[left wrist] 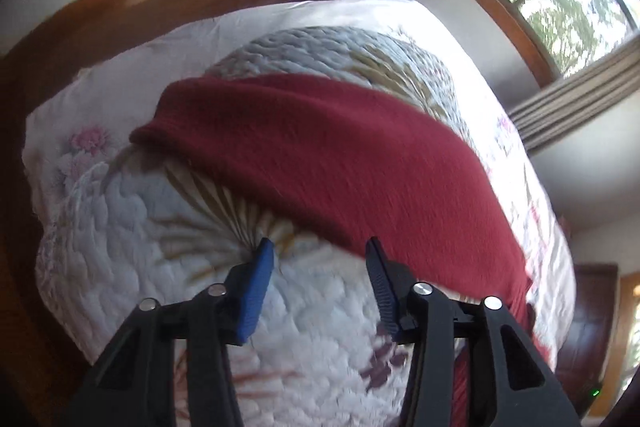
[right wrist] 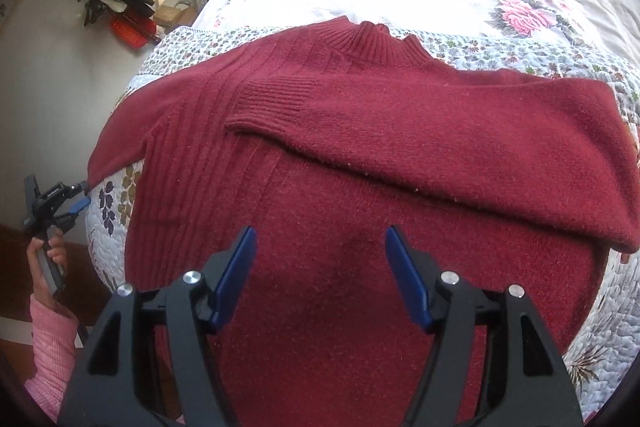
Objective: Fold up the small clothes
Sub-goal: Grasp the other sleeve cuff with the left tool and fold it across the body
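The sweater (right wrist: 360, 167) lies flat on the quilt (right wrist: 560, 39), one sleeve (right wrist: 440, 131) folded across. Both grippers (left (left wrist: 320, 247), right (right wrist: 320, 233)) gape, holding nothing. A shallow pinch may let the thick knit slip, undoing that fold

The left wrist view looks along the bed (left wrist: 100, 267) from beside the sweater (left wrist: 340, 155), somewhat blurred. The right wrist view looks down close over the same sweater (right wrist: 360, 207); both share it and the bedspread.
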A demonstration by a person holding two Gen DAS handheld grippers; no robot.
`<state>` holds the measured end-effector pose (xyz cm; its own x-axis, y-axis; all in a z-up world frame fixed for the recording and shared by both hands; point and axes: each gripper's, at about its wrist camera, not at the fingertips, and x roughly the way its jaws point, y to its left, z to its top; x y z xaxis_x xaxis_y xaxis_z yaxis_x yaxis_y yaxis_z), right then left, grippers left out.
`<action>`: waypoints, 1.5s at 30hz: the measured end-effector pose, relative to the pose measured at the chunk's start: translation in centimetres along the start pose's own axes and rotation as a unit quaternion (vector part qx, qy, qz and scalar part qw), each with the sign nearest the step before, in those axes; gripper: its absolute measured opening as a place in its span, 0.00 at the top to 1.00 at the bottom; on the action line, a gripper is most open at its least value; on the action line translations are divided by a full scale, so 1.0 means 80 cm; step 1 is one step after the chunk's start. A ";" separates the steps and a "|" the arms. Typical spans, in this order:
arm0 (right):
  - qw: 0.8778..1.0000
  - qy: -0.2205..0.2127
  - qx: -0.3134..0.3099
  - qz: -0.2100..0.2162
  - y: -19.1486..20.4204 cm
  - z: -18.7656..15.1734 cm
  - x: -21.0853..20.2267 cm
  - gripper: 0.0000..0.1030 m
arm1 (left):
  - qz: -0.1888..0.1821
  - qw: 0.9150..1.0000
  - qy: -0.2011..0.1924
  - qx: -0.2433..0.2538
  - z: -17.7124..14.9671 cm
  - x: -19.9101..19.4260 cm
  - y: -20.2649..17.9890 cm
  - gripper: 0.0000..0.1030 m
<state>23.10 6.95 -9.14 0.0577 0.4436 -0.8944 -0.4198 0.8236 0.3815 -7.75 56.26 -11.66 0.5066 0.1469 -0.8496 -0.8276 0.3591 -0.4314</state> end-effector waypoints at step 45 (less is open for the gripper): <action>0.997 -0.049 0.043 -0.041 -0.063 -0.041 -0.060 0.31 | -0.099 0.943 -0.055 0.312 -0.099 0.049 -0.333 0.94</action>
<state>21.96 -0.46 -7.54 0.1789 0.4034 -0.8974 -0.3317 0.8834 0.3310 14.37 40.01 -5.92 0.6870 0.1028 -0.7194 -0.4276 0.8576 -0.2858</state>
